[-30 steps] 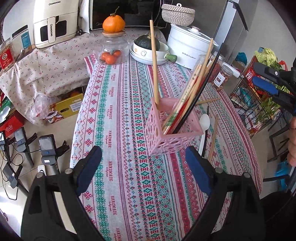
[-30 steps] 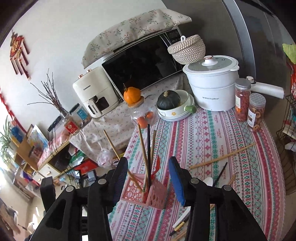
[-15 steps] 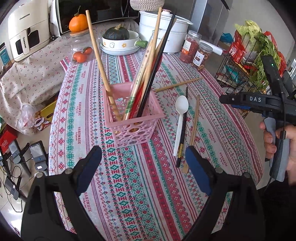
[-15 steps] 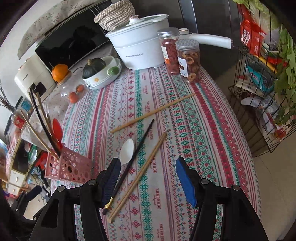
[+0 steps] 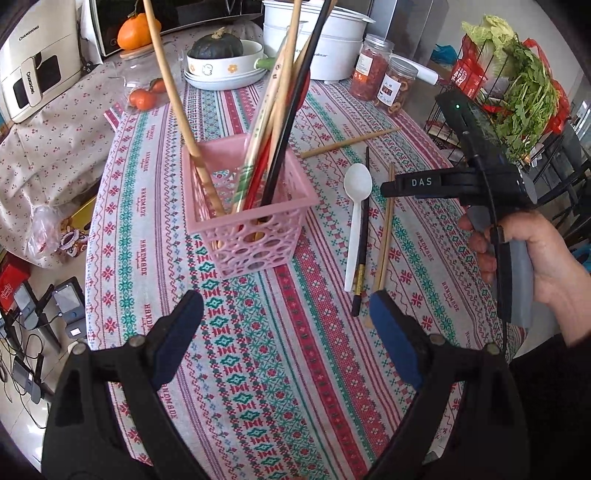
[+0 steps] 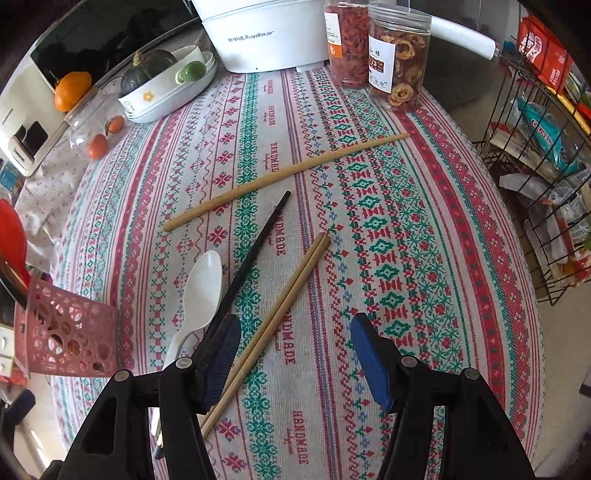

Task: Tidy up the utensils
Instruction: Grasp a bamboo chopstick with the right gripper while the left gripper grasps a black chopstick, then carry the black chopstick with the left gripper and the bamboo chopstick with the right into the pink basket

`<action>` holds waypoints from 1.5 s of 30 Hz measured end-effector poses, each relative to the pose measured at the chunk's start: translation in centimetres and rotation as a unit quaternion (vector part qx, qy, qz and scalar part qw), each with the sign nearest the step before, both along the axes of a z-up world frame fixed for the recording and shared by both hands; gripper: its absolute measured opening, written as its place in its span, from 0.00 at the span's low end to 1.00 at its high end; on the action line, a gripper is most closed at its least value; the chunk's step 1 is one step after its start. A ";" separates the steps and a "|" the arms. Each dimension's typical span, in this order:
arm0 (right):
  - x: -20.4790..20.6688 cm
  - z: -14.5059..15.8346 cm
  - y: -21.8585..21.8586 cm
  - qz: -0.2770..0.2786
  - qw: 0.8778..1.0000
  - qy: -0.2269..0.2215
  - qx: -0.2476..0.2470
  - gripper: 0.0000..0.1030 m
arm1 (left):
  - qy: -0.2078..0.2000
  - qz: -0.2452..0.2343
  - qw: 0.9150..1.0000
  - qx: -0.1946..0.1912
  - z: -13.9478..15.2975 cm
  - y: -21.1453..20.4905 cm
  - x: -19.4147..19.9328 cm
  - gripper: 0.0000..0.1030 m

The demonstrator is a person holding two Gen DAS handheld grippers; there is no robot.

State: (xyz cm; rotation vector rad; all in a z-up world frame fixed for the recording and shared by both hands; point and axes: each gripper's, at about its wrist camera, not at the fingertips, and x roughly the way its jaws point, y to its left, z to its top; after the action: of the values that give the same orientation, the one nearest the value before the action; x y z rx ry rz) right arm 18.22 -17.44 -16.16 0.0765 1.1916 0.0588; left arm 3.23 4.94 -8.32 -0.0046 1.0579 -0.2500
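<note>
A pink perforated basket (image 5: 251, 206) stands on the patterned tablecloth and holds several chopsticks and a red utensil; it also shows at the left edge of the right wrist view (image 6: 62, 332). Loose on the cloth lie a white spoon (image 6: 201, 295), a black chopstick (image 6: 255, 254), a pair of wooden chopsticks (image 6: 284, 306) and one long wooden chopstick (image 6: 284, 177). My left gripper (image 5: 286, 334) is open and empty, in front of the basket. My right gripper (image 6: 295, 360) is open and empty, low over the near ends of the loose utensils.
At the back stand a white cooker (image 6: 258, 33), two jars (image 6: 399, 59), a bowl holding a dark squash (image 6: 166, 85), and a glass jar topped by an orange (image 6: 88, 122). A wire rack of groceries (image 6: 546, 155) stands off the table's right edge.
Both grippers came closer to the table. The left now sits nearer the basket. The right gripper dropped low over the spoon and loose chopsticks. Both stayed open and empty.
</note>
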 end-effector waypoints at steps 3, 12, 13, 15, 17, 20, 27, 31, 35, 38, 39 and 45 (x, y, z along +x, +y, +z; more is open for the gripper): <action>0.4 -0.2 0.7 -0.004 1.000 0.001 -0.031 0.58 | -0.002 -0.007 1.000 0.003 0.1 -0.2 -0.2 0.89; -0.3 0.0 -2.3 -0.012 0.999 0.042 -0.001 0.07 | -0.034 -0.059 0.997 0.026 1.0 -2.8 -1.6 0.89; -0.7 0.2 -3.2 -0.016 0.999 0.043 0.014 0.07 | -0.037 -0.063 0.997 0.025 1.1 -3.2 -1.7 0.87; -1.3 0.9 -4.6 -0.021 0.999 0.039 0.025 0.07 | -0.041 -0.072 0.996 0.027 1.4 -4.4 -1.6 0.84; -2.0 1.9 -6.1 -0.024 0.999 0.029 0.035 0.07 | -0.043 -0.089 0.994 0.037 1.5 -6.1 -1.4 0.75; -3.5 3.6 -8.2 -0.024 0.998 0.012 0.050 0.07 | -0.037 -0.122 0.990 0.055 1.3 -9.4 -0.4 0.63; -5.3 6.3 -11.5 -0.003 0.997 -0.012 0.080 0.07 | -0.003 -0.126 0.991 0.050 0.6 -16.0 5.6 0.46; -5.8 7.4 -11.8 0.011 0.995 -0.021 0.092 0.07 | 0.011 -0.103 0.992 0.069 -0.8 -18.2 10.6 0.34; -5.5 8.0 -12.1 0.016 0.994 -0.023 0.108 0.06 | 0.026 -0.081 0.992 0.088 -2.7 -18.8 15.1 0.13; -5.0 8.2 -12.1 0.019 0.992 -0.023 0.121 0.06 | 0.045 -0.073 0.991 0.102 -4.1 -19.0 17.3 0.10; -4.8 8.2 -12.0 0.020 0.992 -0.020 0.124 0.06 | 0.053 -0.070 0.991 0.104 -4.5 -19.1 17.7 0.10; -4.3 7.9 -11.9 0.021 0.991 -0.014 0.130 0.06 | 0.088 -0.065 0.986 0.123 -6.1 -19.3 19.2 0.10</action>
State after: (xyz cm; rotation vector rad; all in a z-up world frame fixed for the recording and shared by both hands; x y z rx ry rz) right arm 13.96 -29.29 -8.25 0.2787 1.1517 0.2523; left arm 22.40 -14.36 -14.45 0.2700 1.2619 -0.2377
